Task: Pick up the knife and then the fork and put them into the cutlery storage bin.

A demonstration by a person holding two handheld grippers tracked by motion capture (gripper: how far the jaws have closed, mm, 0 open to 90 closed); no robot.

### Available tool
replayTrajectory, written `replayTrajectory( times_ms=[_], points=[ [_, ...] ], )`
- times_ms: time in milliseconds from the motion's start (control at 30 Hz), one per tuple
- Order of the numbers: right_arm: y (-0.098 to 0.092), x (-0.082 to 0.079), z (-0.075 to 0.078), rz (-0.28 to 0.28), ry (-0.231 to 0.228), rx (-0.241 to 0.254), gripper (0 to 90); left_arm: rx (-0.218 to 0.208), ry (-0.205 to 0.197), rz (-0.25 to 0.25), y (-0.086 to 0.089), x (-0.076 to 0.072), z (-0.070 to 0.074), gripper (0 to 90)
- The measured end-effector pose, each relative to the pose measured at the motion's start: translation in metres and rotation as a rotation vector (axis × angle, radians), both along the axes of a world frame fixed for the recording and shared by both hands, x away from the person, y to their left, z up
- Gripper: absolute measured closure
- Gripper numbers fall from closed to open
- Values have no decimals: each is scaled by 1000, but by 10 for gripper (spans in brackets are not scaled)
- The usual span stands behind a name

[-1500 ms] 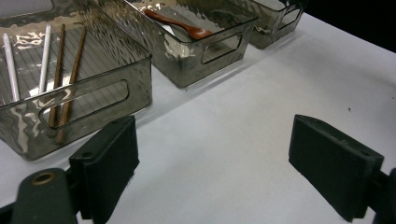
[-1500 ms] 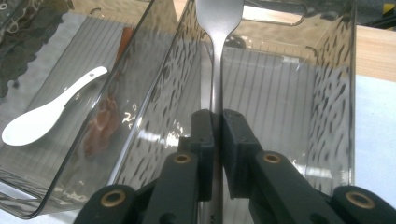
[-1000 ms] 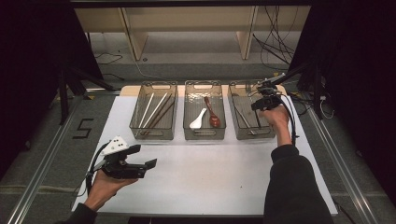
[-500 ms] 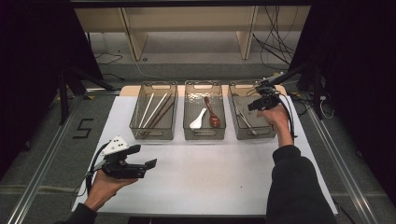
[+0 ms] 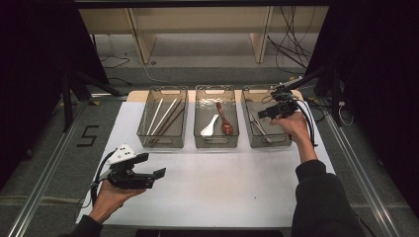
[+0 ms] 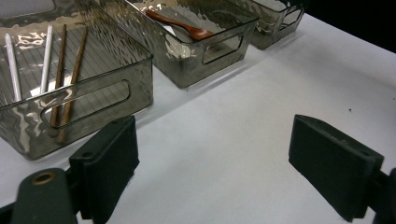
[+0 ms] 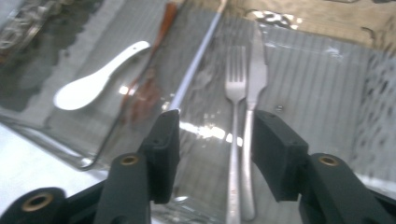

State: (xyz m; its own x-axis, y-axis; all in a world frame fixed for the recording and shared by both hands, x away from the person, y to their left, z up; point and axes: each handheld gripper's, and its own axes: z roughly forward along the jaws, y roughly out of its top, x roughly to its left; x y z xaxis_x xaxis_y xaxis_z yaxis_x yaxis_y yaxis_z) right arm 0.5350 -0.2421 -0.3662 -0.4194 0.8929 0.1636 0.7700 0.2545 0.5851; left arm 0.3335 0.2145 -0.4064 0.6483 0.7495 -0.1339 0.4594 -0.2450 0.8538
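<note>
My right gripper (image 5: 264,112) hovers over the right bin (image 5: 269,144), pointing down into it. Its jaws have just been opening and now stand apart with nothing pressed between them (image 7: 212,123). Below them a steel fork (image 7: 235,88) and a steel knife (image 7: 256,79) lie side by side on the bin's ribbed floor. My left gripper (image 5: 154,166) is held low over the front left of the white table, open and empty (image 6: 212,154).
The left bin (image 5: 160,144) holds white and brown chopsticks (image 6: 70,88). The middle bin (image 5: 216,143) holds a white spoon (image 7: 93,84) and a brown wooden spoon (image 6: 182,25). Bare white tabletop (image 5: 222,182) stretches in front of the bins. Cables trail off the table's right side.
The right hand has shifted only slightly over the right bin. The left hand and its gripper have stayed where they were.
</note>
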Motion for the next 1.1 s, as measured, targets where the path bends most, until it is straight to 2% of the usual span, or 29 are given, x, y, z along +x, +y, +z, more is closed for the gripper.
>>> replayTrajectory(
  times_ms=[333, 567, 833, 1100],
  points=[
    [12, -30, 2, 39, -98, 48, 441, -3, 1, 0, -2, 0, 0, 149],
    [17, -52, -1, 69, -131, 88, 379, -4, 3, 2, -2, -1, 0, 149],
    [19, -71, 0, 89, -145, 121, 315, -3, 1, 0, -2, -1, 0, 149],
    [21, -87, -1, 107, -178, 150, 266, 1, 3, -4, -3, -1, 0, 149]
  ],
)
